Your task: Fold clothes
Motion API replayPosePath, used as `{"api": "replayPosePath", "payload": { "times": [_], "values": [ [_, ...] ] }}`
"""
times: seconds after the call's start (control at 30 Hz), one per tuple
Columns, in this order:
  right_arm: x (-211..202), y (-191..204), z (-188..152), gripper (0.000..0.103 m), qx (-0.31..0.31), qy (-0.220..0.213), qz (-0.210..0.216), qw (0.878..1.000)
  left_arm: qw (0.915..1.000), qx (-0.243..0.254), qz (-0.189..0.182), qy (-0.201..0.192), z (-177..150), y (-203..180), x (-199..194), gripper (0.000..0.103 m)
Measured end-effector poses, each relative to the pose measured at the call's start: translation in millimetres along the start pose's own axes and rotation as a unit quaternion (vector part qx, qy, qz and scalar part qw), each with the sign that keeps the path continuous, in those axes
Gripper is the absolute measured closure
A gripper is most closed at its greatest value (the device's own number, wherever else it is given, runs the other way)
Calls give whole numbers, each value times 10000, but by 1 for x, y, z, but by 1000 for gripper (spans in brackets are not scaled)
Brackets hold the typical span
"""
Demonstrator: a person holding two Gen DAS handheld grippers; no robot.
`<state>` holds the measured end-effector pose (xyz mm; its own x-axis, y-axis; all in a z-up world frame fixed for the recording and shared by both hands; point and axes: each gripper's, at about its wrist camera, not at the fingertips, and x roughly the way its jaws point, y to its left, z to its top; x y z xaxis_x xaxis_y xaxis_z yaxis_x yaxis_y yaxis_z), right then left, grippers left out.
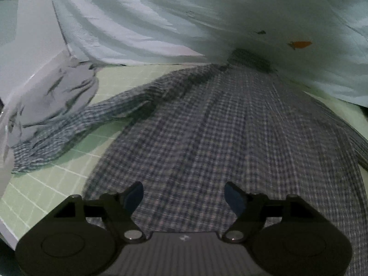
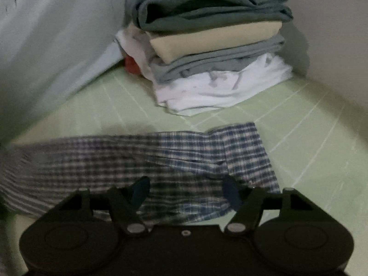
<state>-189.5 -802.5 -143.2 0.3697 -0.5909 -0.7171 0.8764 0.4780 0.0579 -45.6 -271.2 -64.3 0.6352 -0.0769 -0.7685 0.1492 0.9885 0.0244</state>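
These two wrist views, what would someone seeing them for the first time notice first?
Probably the blue plaid shirt, spread over the green gridded mat, filling the left wrist view ahead of the open left gripper. In the right view, the open right gripper hovers over its sleeve, with a neat stack of folded clothes beyond. A pale sheet with orange carrot prints hangs behind the shirt.

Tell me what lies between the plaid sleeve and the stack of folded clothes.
Only bare green grid mat separates the plaid sleeve from the folded stack, in the right wrist view.
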Motion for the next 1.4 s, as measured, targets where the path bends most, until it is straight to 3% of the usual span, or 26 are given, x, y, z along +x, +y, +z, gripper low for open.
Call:
{"api": "replayPosePath", "payload": {
  "times": [0.13,0.27,0.47,0.6,0.73,0.9,1.13,1.23,1.33,1.4],
  "values": [
    [1,6,3,31,-44,107,-361,9993,9997,-177,168,-18,7,40,4,24],
    [-31,42,-7,18,-485,-154,-458,9977,9988,-348,348,-40,15,84,10,23],
    [-112,138,-67,11,-1095,-366,216,9931,9952,-658,725,-12,29,168,30,21],
    [-158,220,-132,9,-1447,-124,674,9871,9896,-980,1046,105,42,241,57,21],
    [-189,286,-195,8,-1482,307,866,9847,9856,-1278,1085,198,45,312,84,21],
    [-211,338,-252,7,-1506,485,569,9858,9906,-932,924,396,52,363,118,23],
    [-224,344,-269,0,-848,679,249,9938,9939,-657,676,580,56,387,146,23],
    [-223,344,-269,0,-719,636,232,9951,9961,-463,464,591,57,387,151,31],
    [-224,345,-272,0,-706,523,233,9959,9977,-286,178,588,59,385,153,60],
    [-224,346,-274,0,-675,465,213,9964,9981,-168,-13,585,61,384,154,92]
  ]
}}
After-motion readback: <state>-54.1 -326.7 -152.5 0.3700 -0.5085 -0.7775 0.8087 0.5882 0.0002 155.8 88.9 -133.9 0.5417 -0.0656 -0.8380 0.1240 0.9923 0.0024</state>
